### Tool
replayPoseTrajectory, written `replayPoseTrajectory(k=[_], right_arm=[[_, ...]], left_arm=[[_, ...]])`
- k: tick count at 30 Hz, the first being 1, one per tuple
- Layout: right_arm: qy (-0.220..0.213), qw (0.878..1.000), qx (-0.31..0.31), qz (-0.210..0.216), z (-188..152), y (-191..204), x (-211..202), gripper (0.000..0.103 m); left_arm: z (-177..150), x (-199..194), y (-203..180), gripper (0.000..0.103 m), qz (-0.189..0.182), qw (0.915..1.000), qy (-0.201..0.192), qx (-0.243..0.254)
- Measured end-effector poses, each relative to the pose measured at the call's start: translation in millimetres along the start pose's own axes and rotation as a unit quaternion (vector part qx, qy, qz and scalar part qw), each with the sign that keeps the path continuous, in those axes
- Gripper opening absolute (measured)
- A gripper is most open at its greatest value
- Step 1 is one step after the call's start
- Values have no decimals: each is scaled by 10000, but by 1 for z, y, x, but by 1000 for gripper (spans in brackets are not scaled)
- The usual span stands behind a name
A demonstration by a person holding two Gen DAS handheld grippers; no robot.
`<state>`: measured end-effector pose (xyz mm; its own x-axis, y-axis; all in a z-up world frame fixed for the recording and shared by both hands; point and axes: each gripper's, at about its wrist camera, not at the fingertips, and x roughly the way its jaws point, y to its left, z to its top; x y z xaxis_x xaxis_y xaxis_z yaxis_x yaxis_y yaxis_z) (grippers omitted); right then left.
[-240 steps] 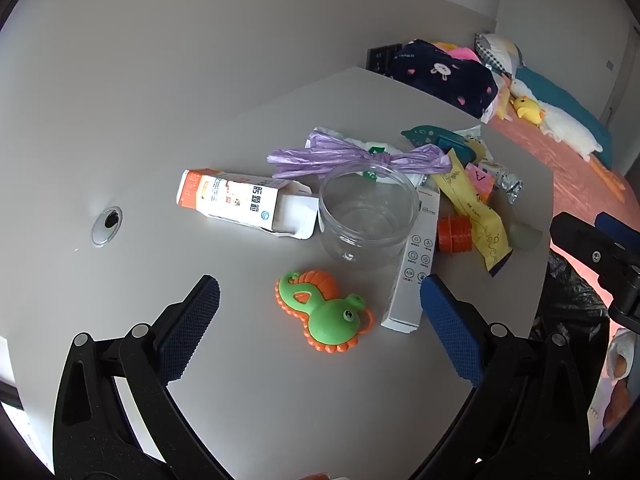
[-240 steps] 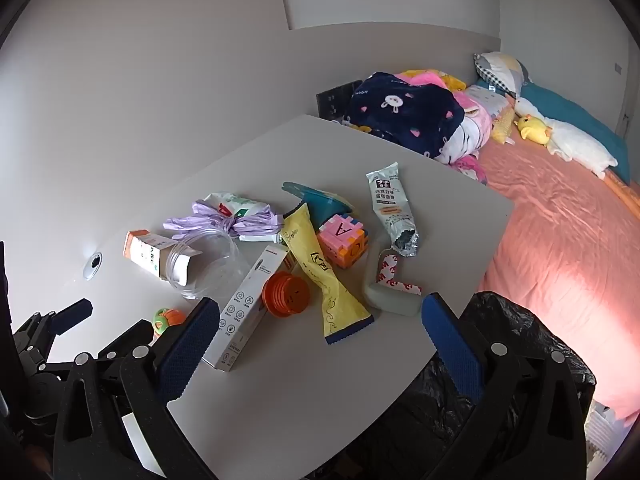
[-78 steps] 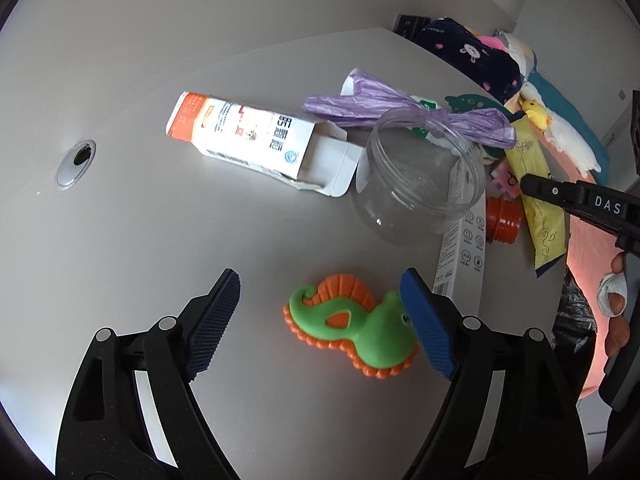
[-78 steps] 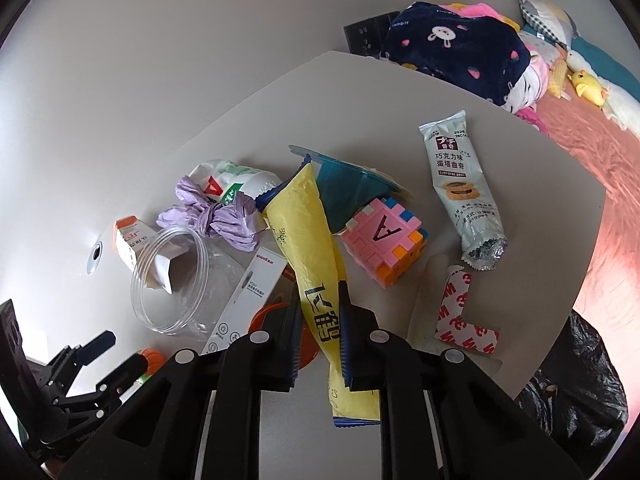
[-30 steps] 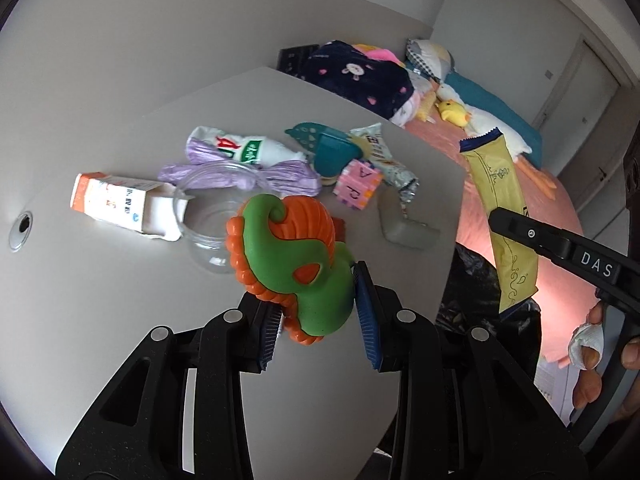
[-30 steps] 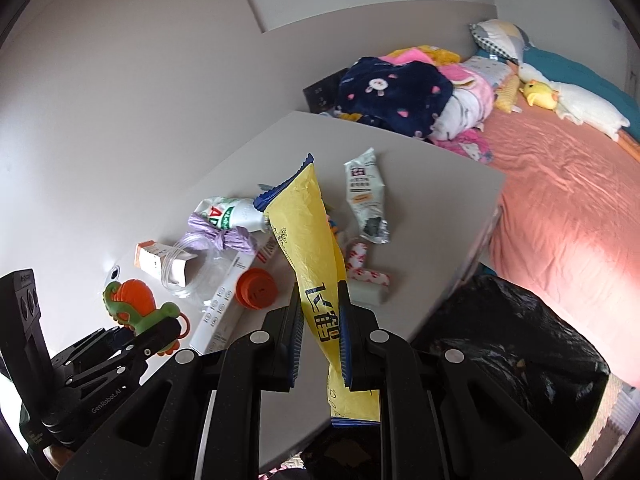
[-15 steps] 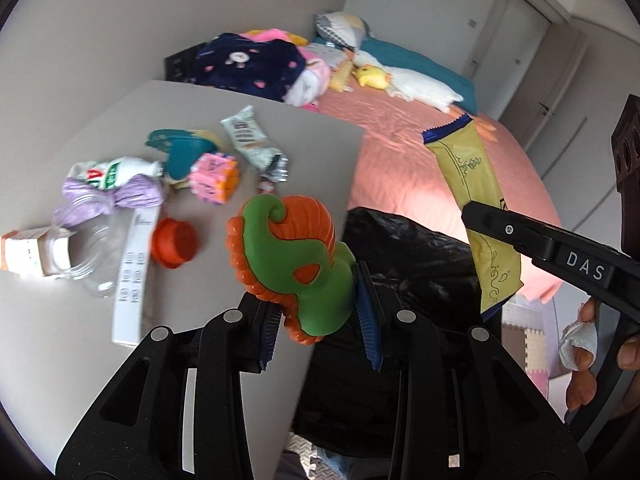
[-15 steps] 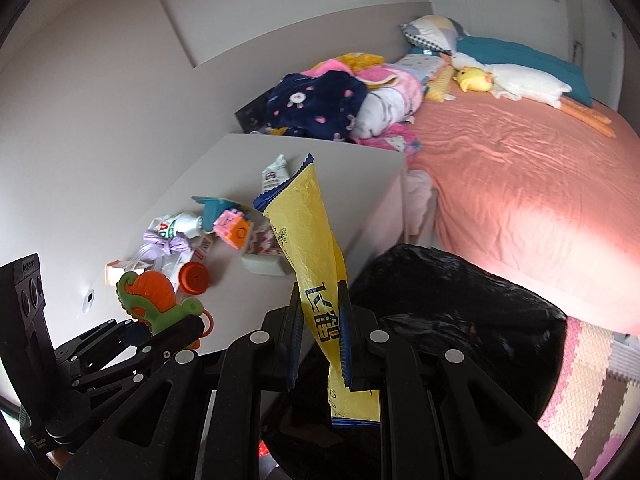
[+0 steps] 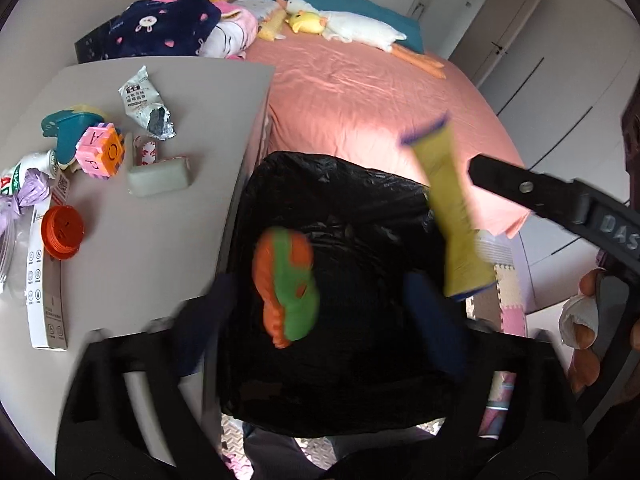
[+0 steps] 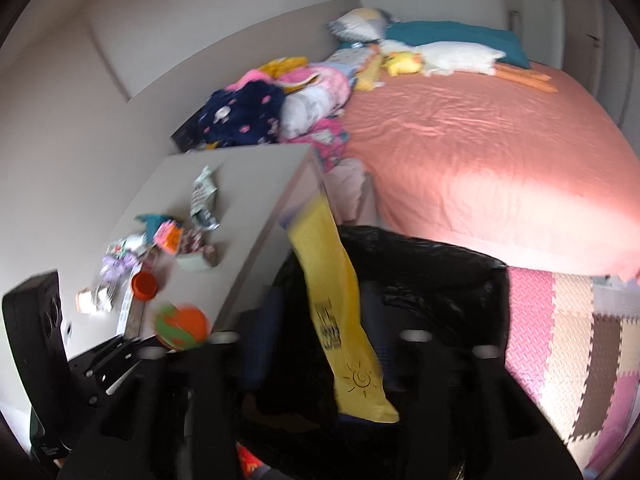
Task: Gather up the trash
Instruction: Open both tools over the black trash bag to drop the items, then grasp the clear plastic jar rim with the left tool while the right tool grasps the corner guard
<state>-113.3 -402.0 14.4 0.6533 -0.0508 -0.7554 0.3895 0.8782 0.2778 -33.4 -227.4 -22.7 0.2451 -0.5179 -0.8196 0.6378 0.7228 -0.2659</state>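
Now both tools' jaws just opened, green-orange toy (image 9: pixel 288 284) and yellow wrapper (image 10: pixel 340 320) released above black bag (image 9: pixel 360 208).

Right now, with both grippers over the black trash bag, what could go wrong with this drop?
The left gripper and right gripper have just been opening.

1. The yellow wrapper shows near the black trash bag rim, so it may fall outside.

2. The green and orange toy is loose over the bag; it looks like a toy, possibly not trash.
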Motion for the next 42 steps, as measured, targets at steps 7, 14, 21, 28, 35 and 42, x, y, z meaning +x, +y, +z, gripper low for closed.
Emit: replayPoseTrajectory(k=[7, 14, 21, 28, 35, 42], right_arm=[[-104, 9995, 242, -183, 2, -18, -5, 70], [-62, 9999, 127, -86, 3, -12, -2, 70], [75, 9999, -76, 97, 6, 10, 10, 70], [203, 9985, -368, 345, 10, 40, 24, 70], [393, 9950, -667, 635, 10, 76, 43, 70], [629, 9892, -974, 892, 8, 113, 66, 70]], left_arm=[[-1, 0, -5, 94, 73, 10000, -8, 31], [0, -4, 4, 94, 152, 9998, -41, -116], [0, -10, 20, 94, 292, 9990, -98, -321], [-4, -24, 44, 94, 542, 9967, -219, -569], [-13, -43, 76, 94, 841, 9915, -340, -928], [-24, -61, 113, 94, 1161, 9836, -428, -1316]])
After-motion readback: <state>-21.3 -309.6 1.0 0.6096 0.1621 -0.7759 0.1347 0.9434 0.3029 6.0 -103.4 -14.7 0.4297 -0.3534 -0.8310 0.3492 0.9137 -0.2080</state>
